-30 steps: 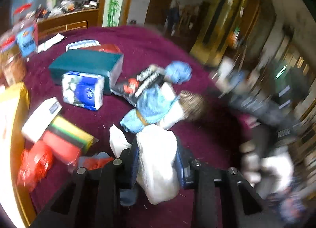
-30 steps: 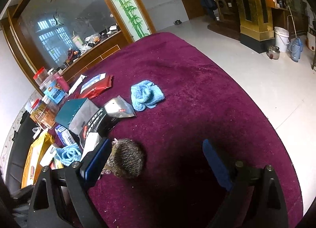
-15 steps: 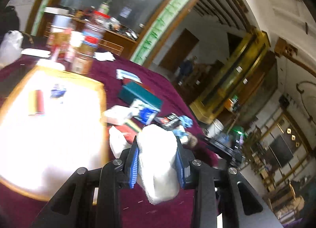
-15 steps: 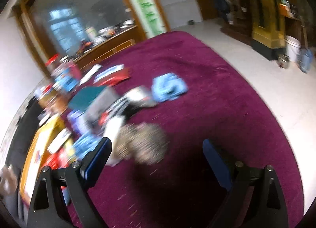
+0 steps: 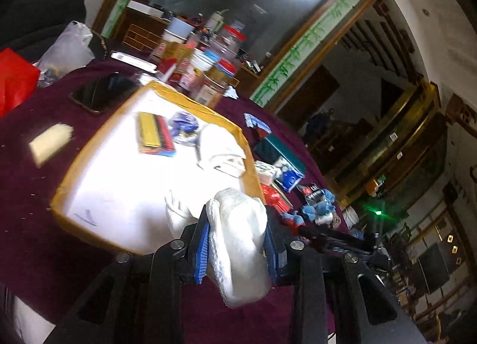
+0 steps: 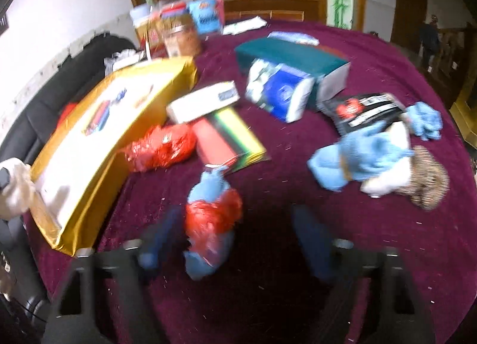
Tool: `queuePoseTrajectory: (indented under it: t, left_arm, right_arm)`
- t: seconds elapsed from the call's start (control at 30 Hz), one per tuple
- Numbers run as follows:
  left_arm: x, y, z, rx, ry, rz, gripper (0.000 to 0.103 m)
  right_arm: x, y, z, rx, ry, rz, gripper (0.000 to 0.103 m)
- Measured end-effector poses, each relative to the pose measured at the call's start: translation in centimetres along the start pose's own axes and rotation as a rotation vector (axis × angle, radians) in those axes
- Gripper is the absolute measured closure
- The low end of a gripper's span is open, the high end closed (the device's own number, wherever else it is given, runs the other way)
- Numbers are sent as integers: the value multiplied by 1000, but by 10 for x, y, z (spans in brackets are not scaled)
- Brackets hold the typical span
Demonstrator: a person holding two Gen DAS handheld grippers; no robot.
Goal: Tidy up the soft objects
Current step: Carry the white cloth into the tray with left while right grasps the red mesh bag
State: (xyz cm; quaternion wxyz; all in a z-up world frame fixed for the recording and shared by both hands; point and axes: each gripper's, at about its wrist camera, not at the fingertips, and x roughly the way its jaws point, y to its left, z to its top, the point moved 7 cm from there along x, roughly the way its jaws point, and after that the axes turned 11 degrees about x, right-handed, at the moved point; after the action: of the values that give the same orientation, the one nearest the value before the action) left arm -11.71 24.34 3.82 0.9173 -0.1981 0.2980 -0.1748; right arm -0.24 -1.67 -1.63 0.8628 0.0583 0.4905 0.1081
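Note:
In the left wrist view my left gripper (image 5: 237,225) is shut on a folded white cloth (image 5: 238,257), held over the near corner of a gold-rimmed tray (image 5: 98,144) with a white floor. A sponge stack (image 5: 155,135), a blue item (image 5: 184,126) and another white cloth (image 5: 220,147) lie in the tray. In the blurred right wrist view my right gripper (image 6: 234,225) points down at a red-and-blue soft bundle (image 6: 211,222). Its jaws are closing with the bundle between them, and the pads stand clear of it. A light blue cloth (image 6: 357,156) and a speckled brown soft item (image 6: 429,183) lie to the right.
On the maroon table are a red mesh bag (image 6: 161,147), a sponge pack (image 6: 232,138), a white box (image 6: 202,99), a tissue pack (image 6: 280,93), a teal box (image 6: 292,55) and a black packet (image 6: 363,108). Jars (image 6: 179,31) stand at the back. A phone (image 5: 101,93) lies beside the tray.
My left gripper swung left with the white cloth, from over the clutter to the tray. My right gripper swung left from the speckled item to the red-and-blue bundle, and its jaws narrowed.

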Motion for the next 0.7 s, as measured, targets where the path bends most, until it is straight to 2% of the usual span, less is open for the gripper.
queuePoseTrajectory:
  t: [0.03, 0.07, 0.27, 0.4, 0.57, 0.7]
  left_arm:
    - [-3, 3, 0, -5, -4, 3, 71]
    - [-5, 6, 0, -9, -7, 8, 71]
    - [-2, 30, 4, -54, 8, 20, 71]
    - [6, 37, 14, -62, 54, 29, 71]
    - [39, 49, 29, -22, 166, 131, 70]
    - [75, 74, 40, -9, 255, 233, 69]
  right_arm:
    - [6, 1, -1, 2, 20, 3, 70]
    - [11, 2, -1, 6, 36, 6, 75]
    - [-5, 1, 4, 7, 11, -2, 75]
    - [-38, 15, 26, 21, -36, 76, 75]
    - [-47, 69, 47, -24, -3, 203, 75]
    - [-28, 115, 51, -88, 46, 234, 75]
